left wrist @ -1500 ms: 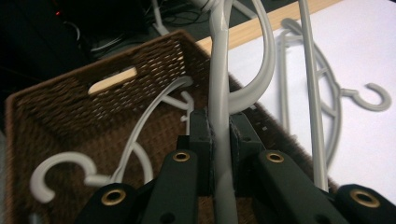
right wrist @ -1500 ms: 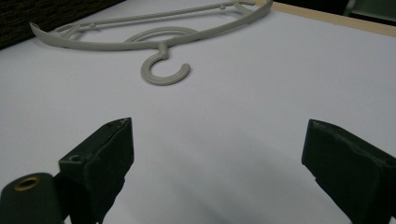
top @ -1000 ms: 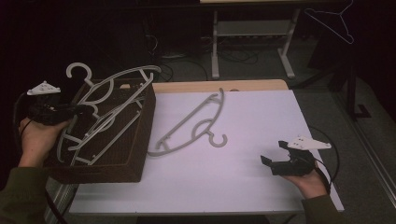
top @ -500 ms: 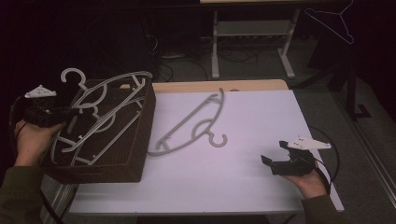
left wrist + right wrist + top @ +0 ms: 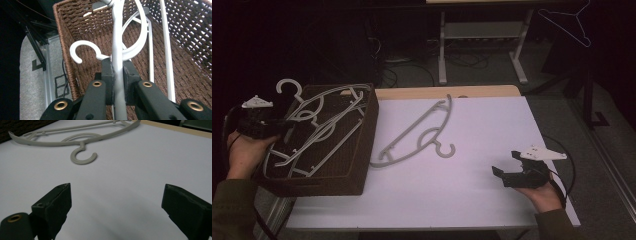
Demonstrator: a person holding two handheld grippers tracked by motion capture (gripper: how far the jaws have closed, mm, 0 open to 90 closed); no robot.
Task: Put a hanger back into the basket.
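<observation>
— While the left claw (image 5: 117, 82) is clamped tight on a white hanger (image 5: 117, 50), can you tell me where that hanger sits?

— It hangs over the wicker basket (image 5: 362, 150) at the left of the desk (image 5: 472, 190). Its jaws pinch the hanger's bar just beside the hook (image 5: 80, 51), which I judge gives a firm hold on a stiff part, so the hanger can be steered down among the others without swinging.

— Others?

— Several pale hangers (image 5: 332, 130) lie crossed inside the basket, some leaning up on its far rim. That tangle is likely why this one is held from the left edge: there is free room to lower it there.

— And the right claw (image 5: 512, 167)?

— Spread wide, gripping nothing, resting low at the near right of the desk. From its own camera the two jaws stand well apart with bare desk between them.

— What is it pointed at?

— At the grey hanger (image 5: 419, 132) lying flat in the middle of the desk, hook (image 5: 82, 157) turned toward the near side. My guess is that it waits its turn, aimed at that one.
</observation>
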